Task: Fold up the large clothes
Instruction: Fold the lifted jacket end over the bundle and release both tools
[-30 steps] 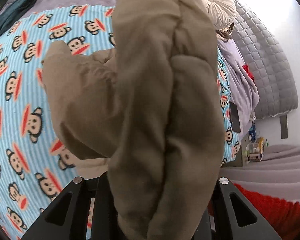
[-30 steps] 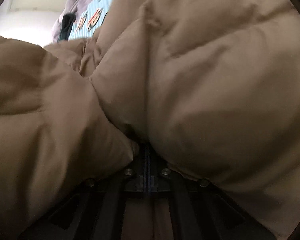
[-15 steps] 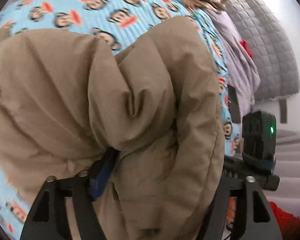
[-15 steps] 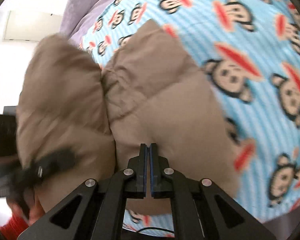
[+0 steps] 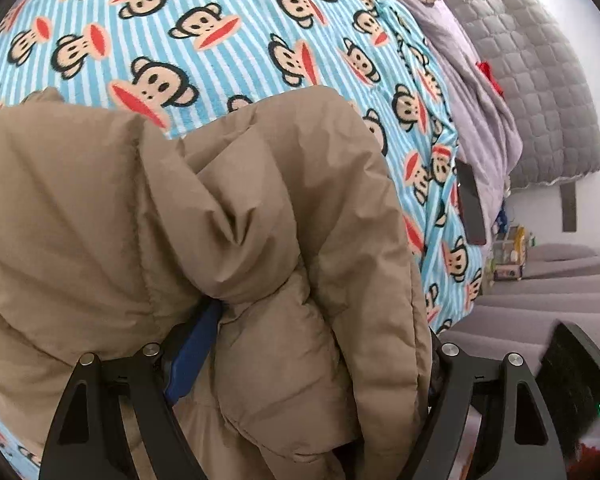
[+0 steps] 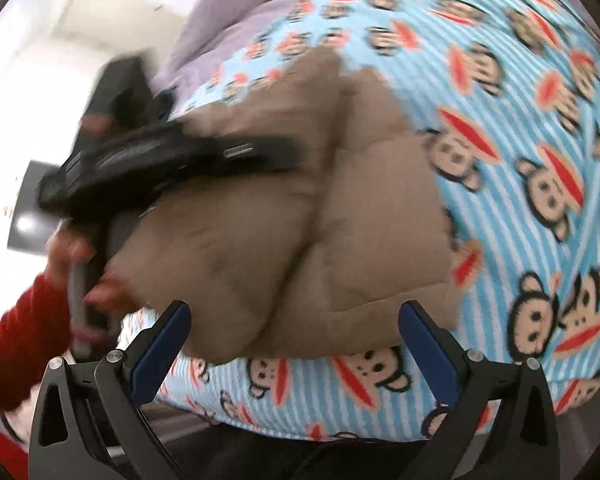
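Observation:
A tan puffer jacket lies bunched in thick folds on the monkey-print blanket. My left gripper points down into it and is open. A fat fold of the jacket sits between its fingers, and the blue left pad stands bare beside the fabric. In the right wrist view the jacket lies folded on the blanket. My right gripper hangs above its near edge, jaws opening wide and pressing on nothing.
A hand in a red sleeve holds the left gripper's black body over the jacket's left side. A dark phone lies at the bed's right edge. Lilac bedding and a grey quilted cover lie beyond.
Both grippers let go of the jacket, which came down from hanging onto the blanket. The left opened and sank with it; the right opened just now and drew back upward.

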Demonstrator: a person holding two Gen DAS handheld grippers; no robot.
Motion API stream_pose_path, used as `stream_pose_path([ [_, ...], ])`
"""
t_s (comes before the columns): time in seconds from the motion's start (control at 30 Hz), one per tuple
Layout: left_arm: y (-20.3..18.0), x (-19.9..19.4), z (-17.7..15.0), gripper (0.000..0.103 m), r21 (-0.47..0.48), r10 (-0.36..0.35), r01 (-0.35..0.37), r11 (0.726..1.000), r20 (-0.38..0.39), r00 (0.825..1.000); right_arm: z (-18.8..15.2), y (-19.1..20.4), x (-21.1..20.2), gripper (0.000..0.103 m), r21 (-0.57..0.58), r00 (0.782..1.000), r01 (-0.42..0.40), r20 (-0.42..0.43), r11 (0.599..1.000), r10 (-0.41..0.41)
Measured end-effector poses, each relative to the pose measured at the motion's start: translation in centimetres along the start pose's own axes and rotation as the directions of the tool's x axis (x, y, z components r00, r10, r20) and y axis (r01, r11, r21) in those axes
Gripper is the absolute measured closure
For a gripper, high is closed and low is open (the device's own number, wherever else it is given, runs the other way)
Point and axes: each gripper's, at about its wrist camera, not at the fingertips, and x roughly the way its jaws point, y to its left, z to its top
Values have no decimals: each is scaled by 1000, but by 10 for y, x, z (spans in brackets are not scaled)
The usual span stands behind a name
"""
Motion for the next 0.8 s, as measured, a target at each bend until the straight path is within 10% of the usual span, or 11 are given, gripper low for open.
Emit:
stream_pose_path([
  [0.27,-28,-34,10,21,72,55,-63,995,108,993,2,44,35,4,-79,998,61,-7,995,-62],
  [0.4,-17,-92,2,21,83,170,-206,975,317,933,23,0,44,74,145,997,73,9,987,-75],
  [0.53,29,-105,-12,21,-15,336,-353,935,345,876,15,-33,41,75,244,996,79,20,967,-87],
  [0.8,51,-48,9,21,-68,415,-416,907,316,853,-5,-74,60,76,369,999,-16,38,929,2],
])
